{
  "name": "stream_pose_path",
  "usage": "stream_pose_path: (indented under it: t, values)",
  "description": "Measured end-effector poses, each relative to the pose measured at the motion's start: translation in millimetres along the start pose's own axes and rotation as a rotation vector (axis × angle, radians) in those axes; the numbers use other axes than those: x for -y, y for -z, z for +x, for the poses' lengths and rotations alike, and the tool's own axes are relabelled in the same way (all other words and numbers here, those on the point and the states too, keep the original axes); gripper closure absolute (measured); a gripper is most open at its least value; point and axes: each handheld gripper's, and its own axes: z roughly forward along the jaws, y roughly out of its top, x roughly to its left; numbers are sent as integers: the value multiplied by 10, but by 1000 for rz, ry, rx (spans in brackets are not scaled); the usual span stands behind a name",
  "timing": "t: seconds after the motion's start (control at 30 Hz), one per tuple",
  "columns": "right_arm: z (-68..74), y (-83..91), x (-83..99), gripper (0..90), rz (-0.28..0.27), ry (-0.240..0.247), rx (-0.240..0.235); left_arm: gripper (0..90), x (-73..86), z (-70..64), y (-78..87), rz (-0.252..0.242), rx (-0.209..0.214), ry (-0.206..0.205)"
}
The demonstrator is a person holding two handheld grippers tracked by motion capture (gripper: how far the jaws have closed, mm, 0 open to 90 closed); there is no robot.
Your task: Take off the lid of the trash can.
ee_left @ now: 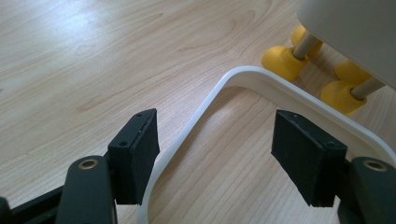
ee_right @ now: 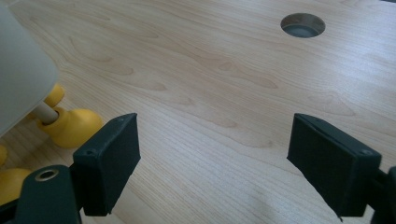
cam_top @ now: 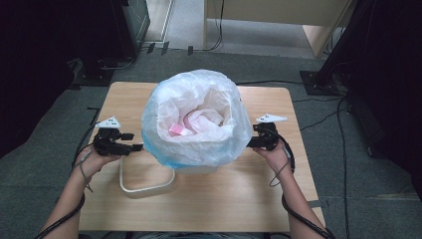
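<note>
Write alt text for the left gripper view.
The left gripper hangs open just above a pale wooden table, its two black jaws straddling the curved corner of a flat white plastic ring. At upper right, the cream bin stands on yellow feet.

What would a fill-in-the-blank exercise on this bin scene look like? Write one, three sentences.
1. The bin is lined with a white plastic ____.
2. The bin stands on feet coloured ____.
3. The white ring lies flat on the ____, near the left gripper, whose jaws stand apart, like those of the right gripper.

Missing words: bag; yellow; table
</note>
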Motion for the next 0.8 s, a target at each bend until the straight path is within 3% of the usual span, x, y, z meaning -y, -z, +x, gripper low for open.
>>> stream_pose_path:
  t: [0.1,0.17,0.3,0.47,0.6,0.8]
  values:
    - [-17,12,-16,260,7,-31,-40,311,-14,-9,20,-3,-2,-3]
    - [-27,16,-24,259,19,-40,-62,310,-22,-16,31,-4,-1,-2]
    - [-16,33,-33,260,25,-26,-61,309,-42,-33,42,5,-1,-4]
    - [-13,94,-69,261,7,-36,-83,308,-82,-61,38,10,1,-6]
    - [-1,144,-107,263,-7,-16,-97,306,-112,-92,25,17,8,-17]
    - [40,150,-124,264,17,30,-118,306,-160,-134,48,14,7,-19]
